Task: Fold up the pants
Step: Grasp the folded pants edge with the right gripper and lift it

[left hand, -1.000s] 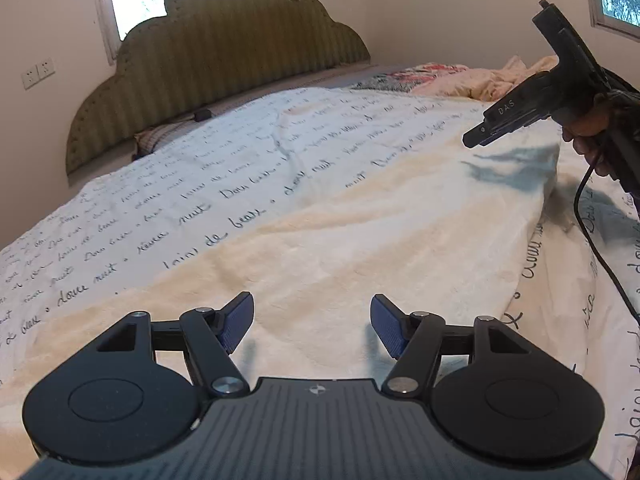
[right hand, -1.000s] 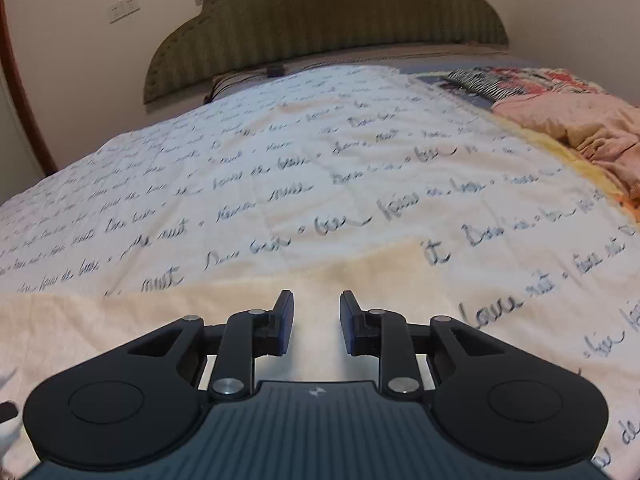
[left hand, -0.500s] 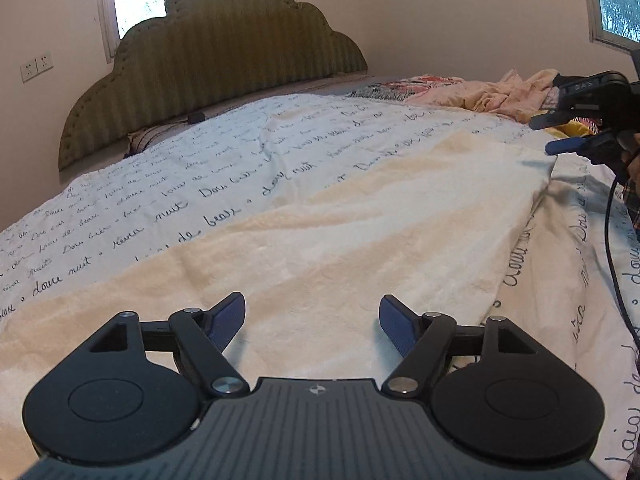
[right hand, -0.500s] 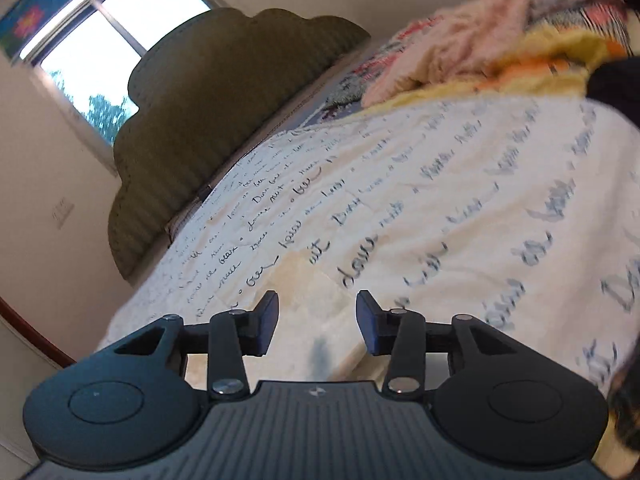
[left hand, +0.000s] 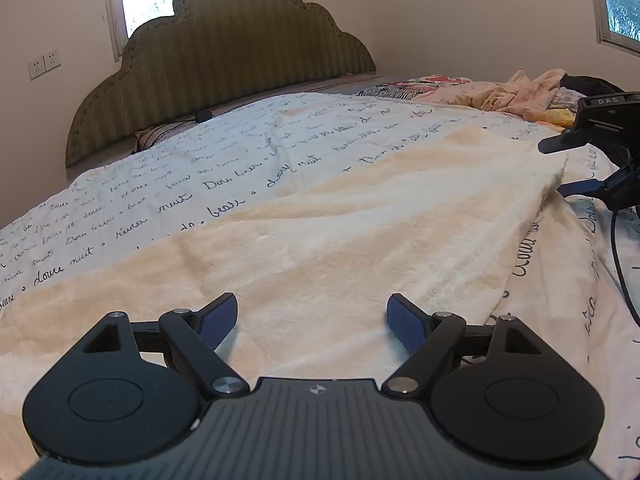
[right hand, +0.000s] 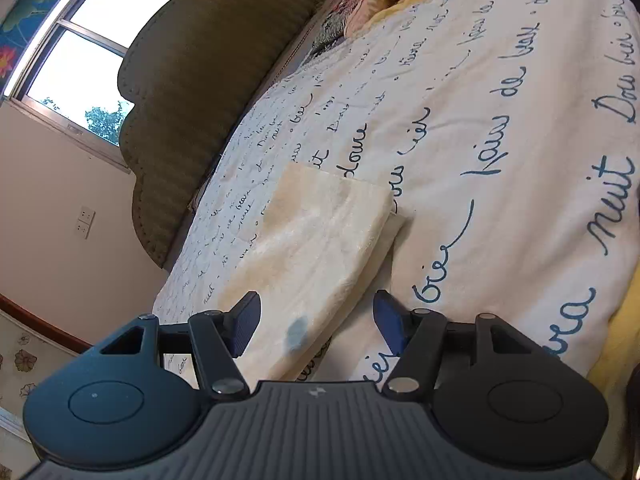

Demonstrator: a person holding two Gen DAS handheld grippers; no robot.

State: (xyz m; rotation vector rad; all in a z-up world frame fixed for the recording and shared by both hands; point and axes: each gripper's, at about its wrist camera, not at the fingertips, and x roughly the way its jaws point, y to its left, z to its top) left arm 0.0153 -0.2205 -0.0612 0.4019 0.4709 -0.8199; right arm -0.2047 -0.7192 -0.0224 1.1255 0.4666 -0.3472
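Observation:
Cream fleece pants (left hand: 340, 240) lie flat in a long strip on the bed, stretching from my left gripper toward the right. My left gripper (left hand: 312, 322) is open and empty, low over the near end of the pants. My right gripper (right hand: 316, 322) is open and empty, tilted, with the pants' other end (right hand: 320, 240) between and beyond its fingers. It also shows at the right edge of the left wrist view (left hand: 576, 166), beside that end's corner.
A white bedspread with blue script (left hand: 248, 160) covers the bed. A green padded headboard (left hand: 224, 60) stands behind. Pink and patterned bedding (left hand: 508, 94) is piled at the far right. A black cable (left hand: 618, 264) hangs from the right gripper.
My left gripper has opened wider and dropped lower over the pants. My right gripper has come down to the pants' far end, rolled sideways and opened wider.

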